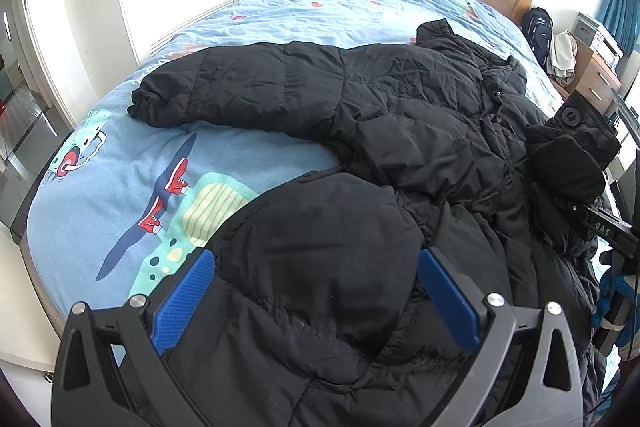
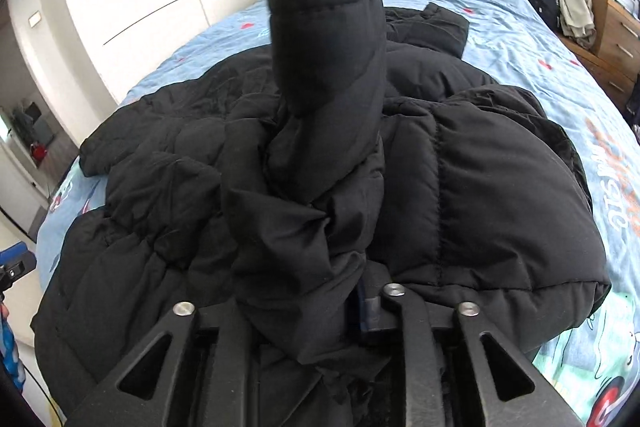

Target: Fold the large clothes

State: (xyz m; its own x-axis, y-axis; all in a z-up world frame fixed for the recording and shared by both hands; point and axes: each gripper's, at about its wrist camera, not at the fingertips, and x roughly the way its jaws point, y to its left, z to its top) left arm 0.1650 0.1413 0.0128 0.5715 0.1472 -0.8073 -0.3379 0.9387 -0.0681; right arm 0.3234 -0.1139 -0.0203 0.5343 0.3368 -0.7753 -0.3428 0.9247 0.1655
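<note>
Folding this black puffer jacket starts with its sleeves, so we have it spread across the bed, filling the centre and right of the left wrist view. One sleeve lies stretched out toward the left of the frame. Our right gripper is clamped on the other sleeve, whose cuff stands up in the upper centre of the right wrist view; we judge it is lifted so it can be laid over the body. Our left gripper, at the bottom of its frame, has its blue pads spread wide apart on either side of a bulge of hem fabric without pinching it, probably ready to steady or take that edge. A backpack sits at the upper right, beside the bed.
</note>
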